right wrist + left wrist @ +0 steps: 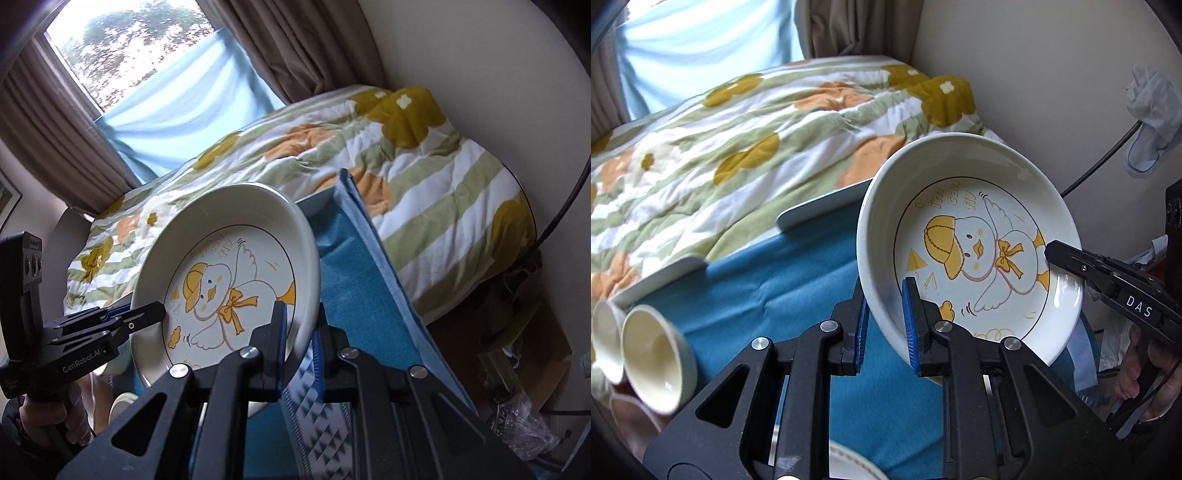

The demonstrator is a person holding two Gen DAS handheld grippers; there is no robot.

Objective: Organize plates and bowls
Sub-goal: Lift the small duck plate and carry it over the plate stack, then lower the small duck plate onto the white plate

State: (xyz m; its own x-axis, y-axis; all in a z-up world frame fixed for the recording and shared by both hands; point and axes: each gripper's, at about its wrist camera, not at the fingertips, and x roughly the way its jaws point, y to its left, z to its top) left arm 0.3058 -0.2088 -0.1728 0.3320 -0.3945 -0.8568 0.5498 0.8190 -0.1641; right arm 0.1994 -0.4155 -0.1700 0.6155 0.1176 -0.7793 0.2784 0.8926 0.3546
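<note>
Clearly both claws are gripping the duck plate (pixel 979 236) at once: the left claw (pixel 884 325) is pinching the near-left rim between its blue pads, and the right claw (pixel 299 345) is clamping the opposite rim. Glazed ceramic like this is probably stiff, slippery and breakable, so the raised rim is the sensible hold. It is hanging tilted above the blue-clothed surface (pixel 798 288). Left, two small bowls (pixel 653 362) are lying on their sides; farther off, the floral bed (pixel 746 140) is showing.
</note>
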